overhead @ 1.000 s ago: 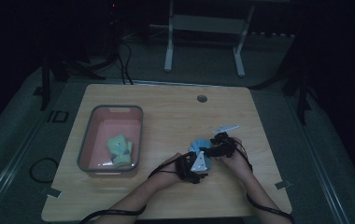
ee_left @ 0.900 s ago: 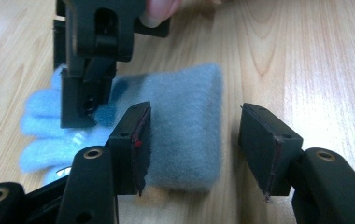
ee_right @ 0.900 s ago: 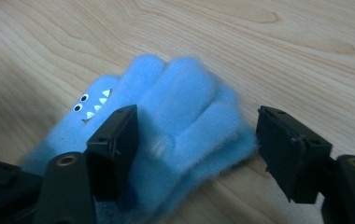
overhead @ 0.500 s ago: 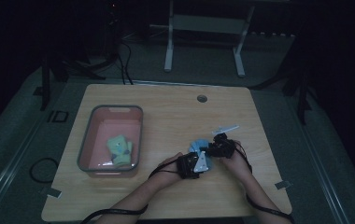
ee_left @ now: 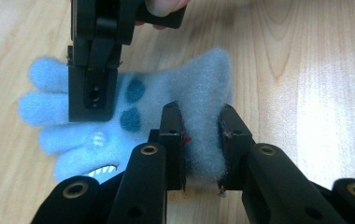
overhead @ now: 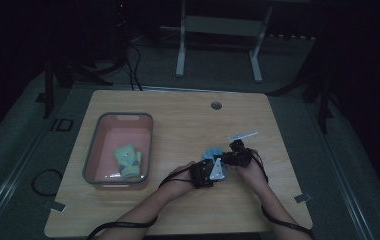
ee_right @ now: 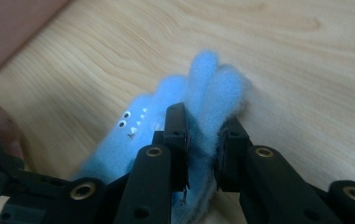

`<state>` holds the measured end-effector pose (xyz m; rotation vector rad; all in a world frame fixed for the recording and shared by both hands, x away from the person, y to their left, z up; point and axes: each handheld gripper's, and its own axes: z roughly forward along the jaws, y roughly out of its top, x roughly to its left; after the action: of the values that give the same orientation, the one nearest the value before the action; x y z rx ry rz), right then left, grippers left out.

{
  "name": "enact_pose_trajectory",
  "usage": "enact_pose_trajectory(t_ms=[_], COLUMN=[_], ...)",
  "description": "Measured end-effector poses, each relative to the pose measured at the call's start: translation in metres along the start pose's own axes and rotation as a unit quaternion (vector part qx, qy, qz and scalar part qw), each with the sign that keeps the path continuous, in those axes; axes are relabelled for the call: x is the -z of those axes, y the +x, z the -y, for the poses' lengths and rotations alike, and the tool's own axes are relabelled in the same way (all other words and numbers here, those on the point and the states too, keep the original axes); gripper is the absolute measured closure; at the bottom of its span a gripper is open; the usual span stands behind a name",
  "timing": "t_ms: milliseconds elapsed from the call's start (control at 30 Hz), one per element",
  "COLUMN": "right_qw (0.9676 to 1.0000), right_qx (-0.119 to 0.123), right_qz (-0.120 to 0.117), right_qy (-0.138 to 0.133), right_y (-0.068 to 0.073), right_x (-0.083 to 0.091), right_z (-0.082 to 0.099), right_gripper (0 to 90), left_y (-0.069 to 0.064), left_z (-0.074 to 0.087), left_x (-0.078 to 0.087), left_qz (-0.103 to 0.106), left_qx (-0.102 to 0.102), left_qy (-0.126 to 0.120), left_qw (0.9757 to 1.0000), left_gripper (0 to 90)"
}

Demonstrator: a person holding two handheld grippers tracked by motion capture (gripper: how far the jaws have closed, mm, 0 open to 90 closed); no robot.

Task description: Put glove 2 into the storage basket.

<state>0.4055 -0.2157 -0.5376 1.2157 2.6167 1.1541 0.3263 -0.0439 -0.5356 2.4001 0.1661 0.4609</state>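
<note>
A fuzzy blue glove [ee_left: 166, 93] with dark spots and a toothy face lies flat on the wooden table [overhead: 178, 130], right of centre. My left gripper [ee_left: 202, 135] is shut on its cuff end, with pile bunched between the pads. My right gripper [ee_right: 203, 140] is shut on the glove's [ee_right: 166, 102] fingers from the opposite side. Both sets of jaws have just been closing on the glove. From above, the left gripper [overhead: 209, 167] and right gripper [overhead: 228, 157] meet over the glove [overhead: 210, 152]. The right gripper [ee_left: 94, 93] also reaches into the left gripper view.
A pink tray with a grey rim [overhead: 92, 156] stands at the table's left and holds a green glove [overhead: 128, 160]. A round cable hole [overhead: 216, 105] sits near the far edge. Both forearms come in over the front edge.
The left hand has edged slightly left beside the glove. The right hand and the glove stay where they were.
</note>
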Motion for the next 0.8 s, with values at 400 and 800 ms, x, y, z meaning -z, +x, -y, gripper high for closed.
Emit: enact_pose_trajectory(t_ms=[400, 800], right_qw=[0.999, 0.9975], right_qx=[0.012, 0.043], right_qz=[-0.03, -0.044], right_qy=[-0.03, -0.035], right_y=[0.022, 0.047], right_x=[0.015, 0.014], right_z=[-0.026, -0.052], right_gripper=[78.3, 79.4], left_y=[0.011, 0.021], left_z=[-0.003, 0.006], left_x=[0.042, 0.08], left_qz=[-0.008, -0.012], left_qx=[-0.002, 0.007], left_qy=[0.004, 0.01], left_qw=[1.0, 0.9999], left_gripper=[76.2, 76.1])
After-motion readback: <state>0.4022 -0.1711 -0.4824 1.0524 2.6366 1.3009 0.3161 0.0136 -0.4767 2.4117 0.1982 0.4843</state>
